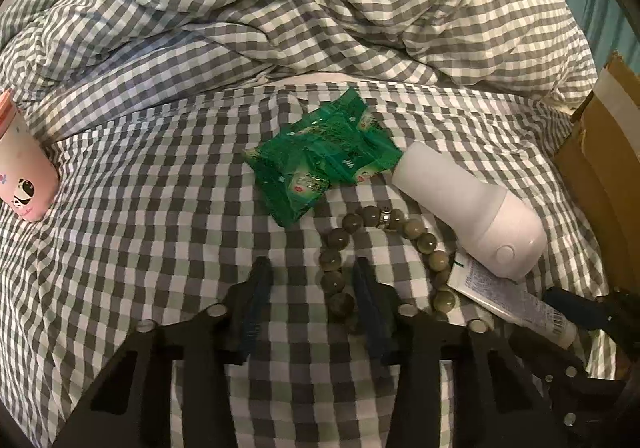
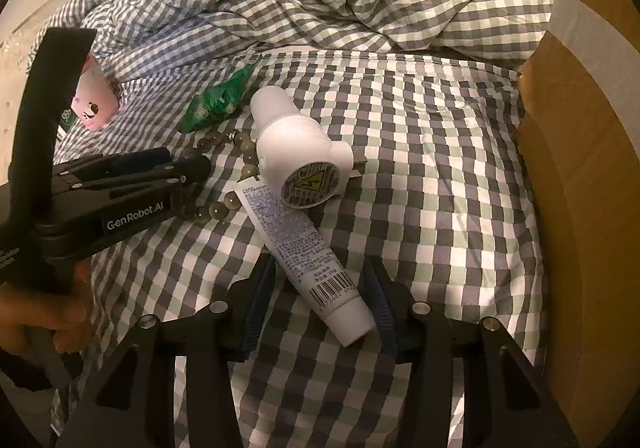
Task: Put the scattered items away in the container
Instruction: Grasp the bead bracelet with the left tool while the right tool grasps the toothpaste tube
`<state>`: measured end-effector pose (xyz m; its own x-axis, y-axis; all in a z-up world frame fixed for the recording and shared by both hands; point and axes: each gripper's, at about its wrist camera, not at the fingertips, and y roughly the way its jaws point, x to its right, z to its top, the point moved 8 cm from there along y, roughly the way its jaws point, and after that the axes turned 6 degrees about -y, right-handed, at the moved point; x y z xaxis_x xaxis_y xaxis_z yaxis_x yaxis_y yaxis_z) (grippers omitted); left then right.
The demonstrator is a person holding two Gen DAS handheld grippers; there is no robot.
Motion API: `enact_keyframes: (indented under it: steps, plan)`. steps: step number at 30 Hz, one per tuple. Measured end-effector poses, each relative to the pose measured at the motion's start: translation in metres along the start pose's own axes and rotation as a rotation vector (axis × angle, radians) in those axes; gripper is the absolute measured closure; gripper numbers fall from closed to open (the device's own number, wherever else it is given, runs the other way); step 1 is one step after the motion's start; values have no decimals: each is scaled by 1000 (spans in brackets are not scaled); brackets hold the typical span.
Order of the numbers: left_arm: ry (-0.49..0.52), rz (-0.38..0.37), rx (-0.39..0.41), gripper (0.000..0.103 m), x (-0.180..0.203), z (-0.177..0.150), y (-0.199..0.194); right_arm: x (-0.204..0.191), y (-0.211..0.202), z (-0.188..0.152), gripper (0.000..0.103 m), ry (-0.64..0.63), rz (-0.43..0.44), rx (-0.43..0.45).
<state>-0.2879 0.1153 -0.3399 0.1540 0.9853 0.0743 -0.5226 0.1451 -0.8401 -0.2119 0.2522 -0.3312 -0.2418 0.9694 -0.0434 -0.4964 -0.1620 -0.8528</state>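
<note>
Left wrist view: your left gripper (image 1: pixel 312 276) stands partly open, its fingers straddling one side of the bead bracelet (image 1: pixel 340 238); the pads do not clearly press it.
Ahead: green packets (image 1: pixel 320 156).
To its right: white bottle (image 1: pixel 468 204), cardboard box (image 1: pixel 604 152).

Right wrist view: your right gripper (image 2: pixel 320 280) is narrowed around the white tube (image 2: pixel 304 248); contact cannot be told.
Far right: the box (image 2: pixel 580 168).

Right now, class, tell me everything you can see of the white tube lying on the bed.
The white tube looks like soft plastic, printed with small text and a barcode near its cap end. It lies flat and slanted on the checked bedsheet. Its crimped end touches the bead bracelet and sits under the white device; its cap end lies between the right gripper's fingers.
</note>
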Motion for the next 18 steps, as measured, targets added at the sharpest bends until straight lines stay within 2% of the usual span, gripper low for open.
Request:
enact_keyframes:
  steps: [4,7,18]
  plan:
    - [5,-17,-3,86,6,1,0,0,-1,1,64,-6,-7,-5]
    - [-1,-26,-4,92,6,3,0,0,-2,1,68,-1,4,-3]
    - [-12,-53,30,92,0,5,-27,-7,-17,6,76,10,32,25]
